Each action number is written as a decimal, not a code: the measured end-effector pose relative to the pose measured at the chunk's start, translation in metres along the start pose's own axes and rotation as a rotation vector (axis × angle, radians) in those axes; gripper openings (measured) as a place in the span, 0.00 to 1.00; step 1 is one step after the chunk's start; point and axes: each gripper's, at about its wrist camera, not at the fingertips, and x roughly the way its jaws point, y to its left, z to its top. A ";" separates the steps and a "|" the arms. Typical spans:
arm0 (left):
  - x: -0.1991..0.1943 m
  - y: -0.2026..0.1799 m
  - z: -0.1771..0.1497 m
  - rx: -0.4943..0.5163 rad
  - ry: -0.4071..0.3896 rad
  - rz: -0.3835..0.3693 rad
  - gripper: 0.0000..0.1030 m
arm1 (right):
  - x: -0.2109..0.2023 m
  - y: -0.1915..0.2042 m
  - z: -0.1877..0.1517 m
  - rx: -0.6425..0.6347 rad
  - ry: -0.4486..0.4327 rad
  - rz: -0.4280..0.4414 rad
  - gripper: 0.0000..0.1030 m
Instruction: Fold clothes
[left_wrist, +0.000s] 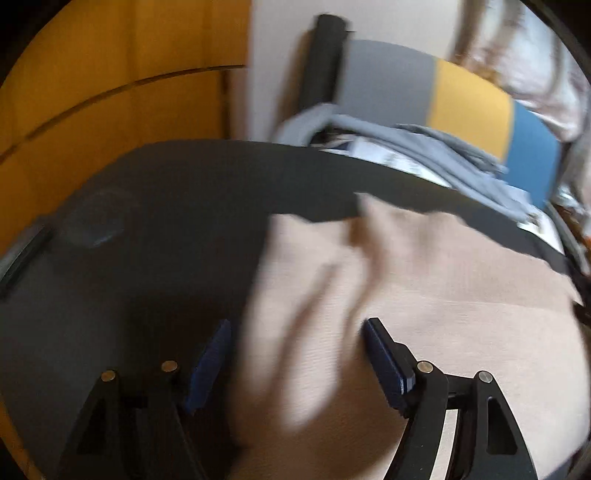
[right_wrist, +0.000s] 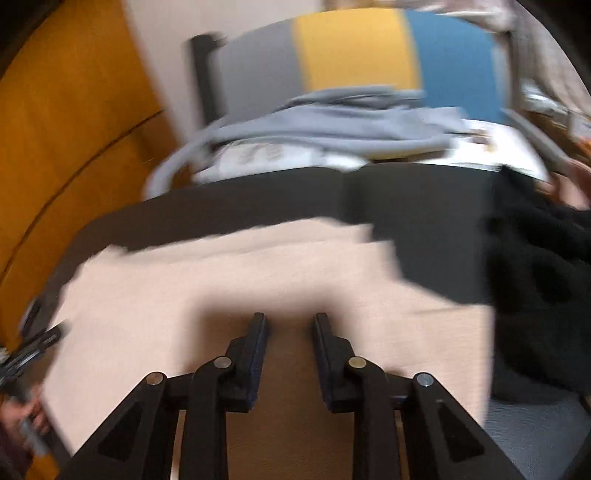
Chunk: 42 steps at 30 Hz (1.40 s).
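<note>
My left gripper (left_wrist: 295, 332) stands wide open at the bottom of the left wrist view. Its two blue-padded fingers (left_wrist: 384, 365) are far apart, and a blurred fold of the beige cloth (left_wrist: 424, 314) lies between them, but neither pad presses on it, so I hold nothing there. The left pad sits over the dark worktop (left_wrist: 166, 221), the right one over the cloth.

My right gripper (right_wrist: 290, 325) is at the bottom middle of the right wrist view. Its fingers (right_wrist: 255, 354) are parted only a little, with a narrow gap between the tips. Beige cloth (right_wrist: 258, 266) fills that gap from behind, yet I see no fabric pinched between the pads; they stand just above or on the cloth, and I cannot tell which.

The cloth lies spread on the worktop (right_wrist: 424, 221), covering the lower right of the left view and the middle of the right view. Its far edge is uneven, with layers stacked near the upper right of the spread.

Beyond the worktop, in the upper half of both views, a heap of grey clothes (right_wrist: 314, 122) rests before a panel (right_wrist: 354, 48) of grey, yellow and blue. A black garment (right_wrist: 543, 277) lies at the right edge of the right view. Both pictures are blurred.
</note>
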 end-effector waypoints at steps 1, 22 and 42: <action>-0.003 0.009 -0.002 -0.036 0.004 -0.040 0.73 | -0.008 -0.004 -0.002 0.025 -0.012 0.006 0.23; -0.028 0.031 0.004 0.026 -0.009 -0.243 0.78 | -0.110 -0.039 -0.108 0.178 -0.110 0.026 0.26; -0.061 0.013 -0.005 0.116 0.034 -0.298 0.09 | -0.138 -0.033 -0.136 -0.022 -0.070 0.064 0.03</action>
